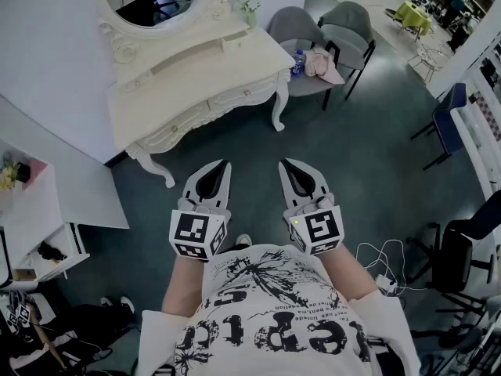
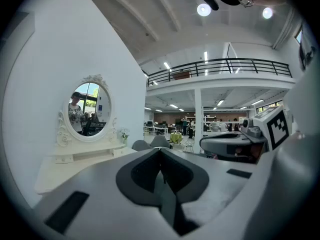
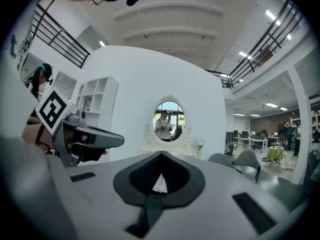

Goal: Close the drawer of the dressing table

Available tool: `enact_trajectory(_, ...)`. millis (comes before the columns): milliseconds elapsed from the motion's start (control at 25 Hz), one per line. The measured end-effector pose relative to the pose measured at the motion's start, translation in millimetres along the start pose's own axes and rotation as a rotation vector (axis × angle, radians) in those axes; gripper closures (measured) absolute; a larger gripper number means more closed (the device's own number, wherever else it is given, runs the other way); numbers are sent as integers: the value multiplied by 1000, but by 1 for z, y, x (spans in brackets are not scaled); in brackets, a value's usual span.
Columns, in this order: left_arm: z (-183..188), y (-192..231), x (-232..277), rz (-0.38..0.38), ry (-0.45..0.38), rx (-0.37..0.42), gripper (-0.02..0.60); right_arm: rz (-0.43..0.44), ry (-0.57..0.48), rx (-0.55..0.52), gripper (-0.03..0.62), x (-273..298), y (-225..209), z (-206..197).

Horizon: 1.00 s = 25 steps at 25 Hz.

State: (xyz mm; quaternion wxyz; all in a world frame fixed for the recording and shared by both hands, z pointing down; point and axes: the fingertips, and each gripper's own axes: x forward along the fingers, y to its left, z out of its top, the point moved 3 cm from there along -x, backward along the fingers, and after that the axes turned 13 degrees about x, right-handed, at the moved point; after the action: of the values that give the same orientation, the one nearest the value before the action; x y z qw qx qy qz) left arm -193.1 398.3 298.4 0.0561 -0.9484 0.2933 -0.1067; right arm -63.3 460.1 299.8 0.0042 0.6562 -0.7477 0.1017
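Facing dressing table [image 1: 196, 77], left gripper [image 1: 225, 164] and right gripper [image 1: 284, 164] closed, floor [image 1: 246, 135] between

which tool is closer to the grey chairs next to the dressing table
Right. The right tool points forward with the grey chairs ahead, slightly to its right; the left tool is alongside, on the side away from the chairs.

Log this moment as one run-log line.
left gripper: shut, empty | right gripper: shut, empty | dressing table: ahead, not touched
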Motion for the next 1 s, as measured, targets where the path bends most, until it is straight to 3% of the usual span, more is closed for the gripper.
enact_trajectory(520, -10, 14, 1, -35, 1, 4, 563, 17, 14, 24, 585, 18, 12, -10)
enact_trajectory(1000, -47, 84, 2, -66, 22, 4, 563, 23, 67, 11, 585, 90, 45, -32)
